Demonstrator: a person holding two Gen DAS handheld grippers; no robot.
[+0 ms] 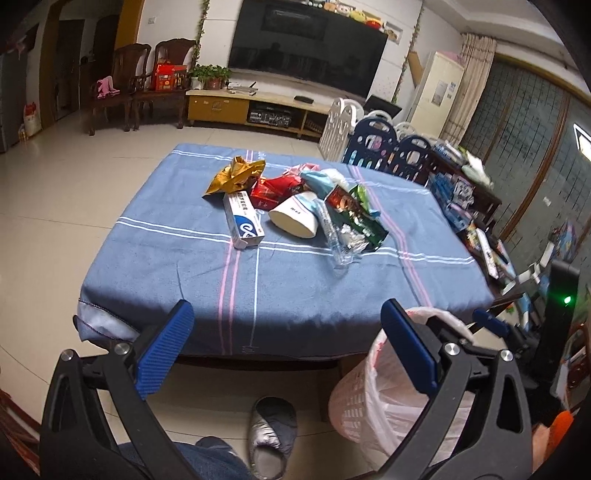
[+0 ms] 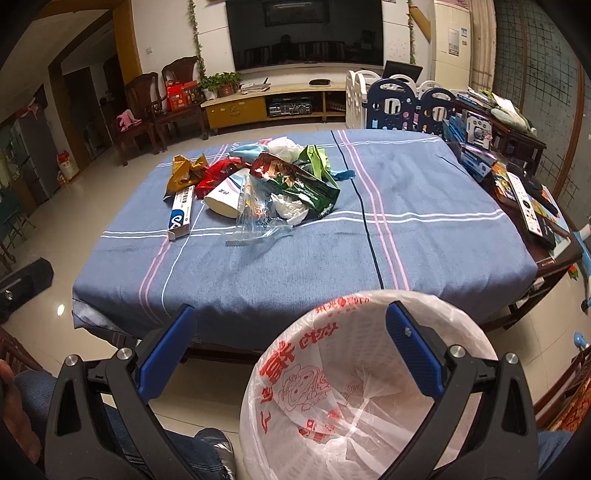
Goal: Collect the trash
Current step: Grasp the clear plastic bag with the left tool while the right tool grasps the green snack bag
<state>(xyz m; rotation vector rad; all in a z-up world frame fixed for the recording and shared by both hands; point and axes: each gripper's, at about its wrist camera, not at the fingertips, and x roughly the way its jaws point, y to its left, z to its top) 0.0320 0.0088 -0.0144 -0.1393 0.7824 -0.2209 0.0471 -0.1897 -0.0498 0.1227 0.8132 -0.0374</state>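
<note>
At the bottom of the left wrist view, the left claw (image 1: 282, 350) stands with its blue-padded fingers wide apart and nothing between them. In the right wrist view, the right claw (image 2: 291, 349) is likewise spread apart and empty; its right finger overlaps the waste basket in the picture.

The waste basket (image 2: 258, 413) occupies the lower centre-right of the right wrist view. It is a white lattice-walled bin lined with a translucent white plastic bag (image 2: 321, 384) printed with red characters and a cartoon figure. The bag interior appears empty. The basket stands on the tiled floor just in front of the near edge of the tabletop (image 2: 280, 273), which is covered by a blue cloth with white and pink stripes. A grey slipper (image 1: 272, 435) and a denim-clad leg (image 1: 207, 459) of the person show at the lower edge of the left wrist view.

The trash lies in one cluster on the far centre of the tabletop, in the upper middle of both frames. Nearest in the cluster are a clear crumpled plastic bag (image 2: 255, 218) and a white-and-blue carton (image 2: 180, 218) at its left. Beside these lie a paper cup (image 2: 221, 201) tipped on its side, a crumpled white tissue (image 2: 291, 206) and a dark green foil pouch (image 2: 314, 186). Further back are a red wrapper (image 2: 214, 175), a gold foil wrapper (image 2: 184, 170), a light blue item (image 2: 247, 149) and a white wad (image 2: 284, 146).

Beyond the tabletop, at the top of the frame, a television (image 2: 306, 33) hangs above a low cabinet (image 2: 266, 101).
</note>
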